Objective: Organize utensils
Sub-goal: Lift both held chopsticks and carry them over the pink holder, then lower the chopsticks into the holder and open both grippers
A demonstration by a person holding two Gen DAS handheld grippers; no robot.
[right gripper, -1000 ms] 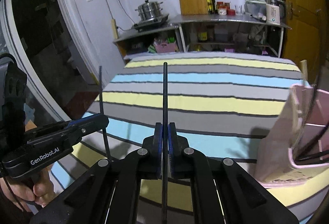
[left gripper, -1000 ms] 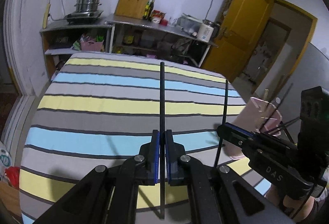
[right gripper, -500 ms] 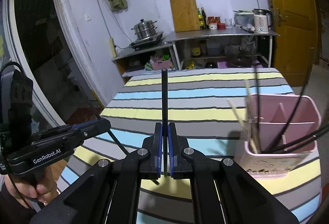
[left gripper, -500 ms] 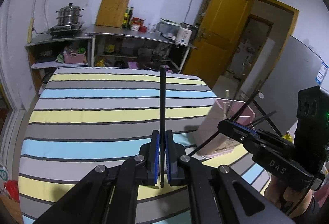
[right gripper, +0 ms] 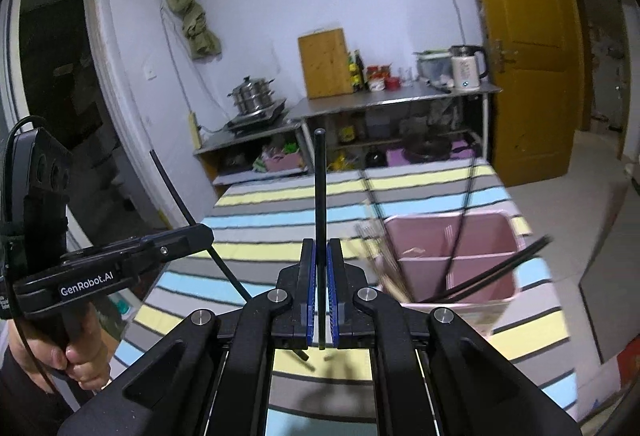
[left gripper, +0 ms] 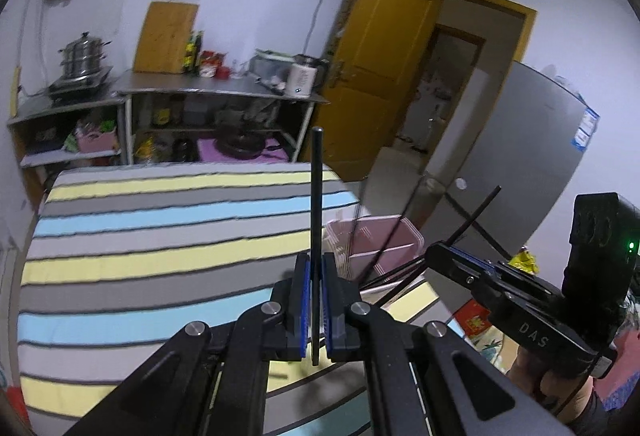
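Left gripper [left gripper: 315,302]: jaws pressed together on a black chopstick [left gripper: 316,220], pinched low on its shaft, stick pointing straight out along the fingers. From the right wrist view the same gripper [right gripper: 192,236] sits off to the left, above the table edge, with its stick angled down-right across the stripes

Right gripper [right gripper: 320,290]: same deal, jaws clamped on a second black chopstick [right gripper: 320,196], blue pads tight against both sides, stick running straight forward. In the left wrist view it shows at the right [left gripper: 444,250], just beside the holder, stick tip slanting up and right

Pink utensil holder [right gripper: 508,236] stands on the striped tablecloth [right gripper: 280,204] near the table's right edge, divided into compartments. Several black chopsticks [right gripper: 500,270] already lean in it, tips out over the right rim; a bunch of pale wooden sticks [right gripper: 380,256] leans at its left side, blurred, can't tell which compartment

Both held sticks are outside the holder, clear of its rim

Background: steel shelf with a steamer pot [right gripper: 252,96], kettle [right gripper: 466,70], yellow door [right gripper: 524,36]
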